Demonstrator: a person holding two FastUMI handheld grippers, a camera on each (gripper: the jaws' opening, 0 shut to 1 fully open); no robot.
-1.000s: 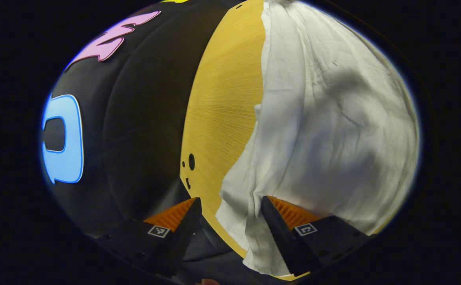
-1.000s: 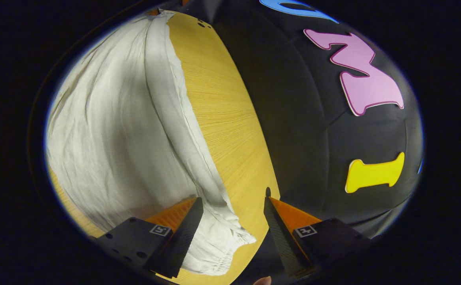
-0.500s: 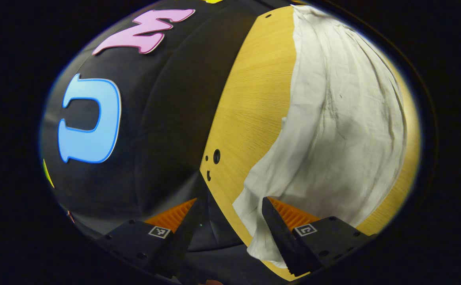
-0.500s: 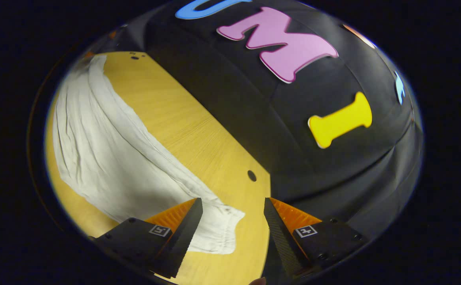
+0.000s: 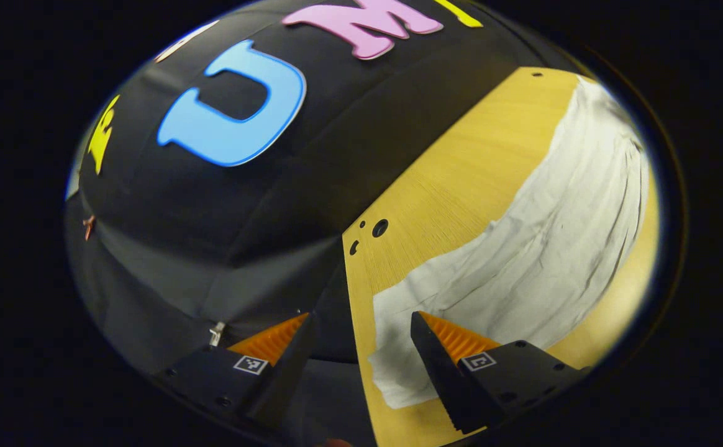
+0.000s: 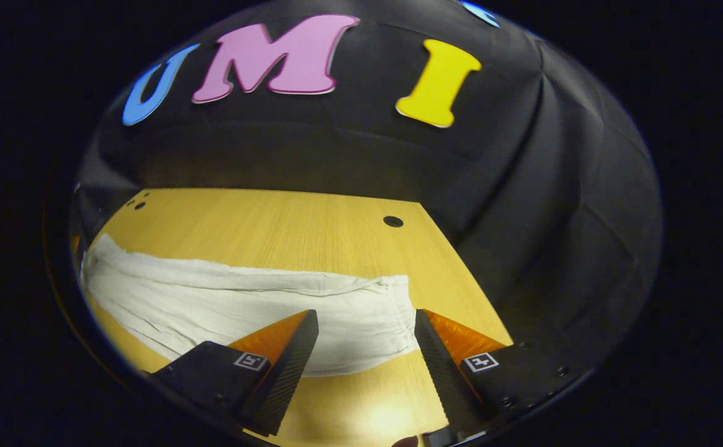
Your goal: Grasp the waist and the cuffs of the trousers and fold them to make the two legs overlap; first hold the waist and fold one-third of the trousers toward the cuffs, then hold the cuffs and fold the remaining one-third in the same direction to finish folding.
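White trousers [image 5: 535, 248] lie flat along the wooden table [image 5: 461, 186], the two legs laid one over the other. In the left gripper view one end of them [image 5: 392, 366] lies just in front of my left gripper [image 5: 361, 323], which is open and holds nothing. In the right gripper view the trousers [image 6: 212, 304] stretch from the left to a gathered end [image 6: 392, 310] near my right gripper [image 6: 366, 320]. That gripper is open above the cloth, its fingers apart and not touching it.
The table [image 6: 312, 230] ends at the black cloth wall behind and to both sides. Small round holes [image 5: 379, 228] mark the left corner, and one hole [image 6: 392, 221] sits near the far right edge. A bare strip of wood lies in front of the trousers.
Both grippers have risen and swung back from the trousers, still open. The cloth now lies lower and smaller in both views, and the right gripper view has turned level with the table.
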